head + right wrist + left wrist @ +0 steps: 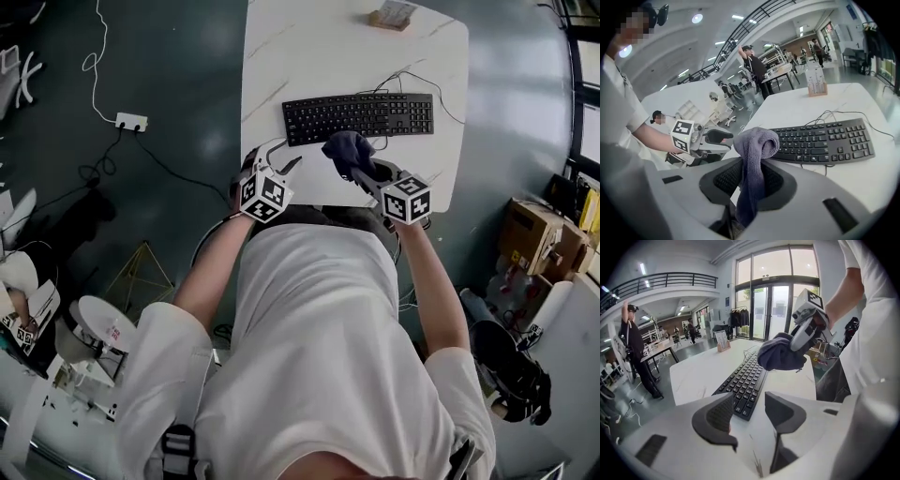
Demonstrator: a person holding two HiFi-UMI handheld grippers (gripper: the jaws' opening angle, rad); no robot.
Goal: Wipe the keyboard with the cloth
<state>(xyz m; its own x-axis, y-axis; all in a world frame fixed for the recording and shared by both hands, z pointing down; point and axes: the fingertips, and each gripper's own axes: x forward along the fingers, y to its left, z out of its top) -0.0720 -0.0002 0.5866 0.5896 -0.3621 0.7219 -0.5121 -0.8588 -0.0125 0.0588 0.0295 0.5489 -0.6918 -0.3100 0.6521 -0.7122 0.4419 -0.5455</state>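
right gripper is clamped on the bunched grey-purple knit cloth, left gripper half-open and empty, so i'd press the wad flat along the black plastic keyboard.

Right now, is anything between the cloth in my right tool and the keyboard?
Nothing visible. The cloth, clamped in the right tool, hangs in the air close by the keyboard's near edge, with no object between them. The left tool is open, empty and off to the side.

White marbled table; 1 small wooden stand at its far edge; 1 power strip on the floor; cardboard boxes at right.
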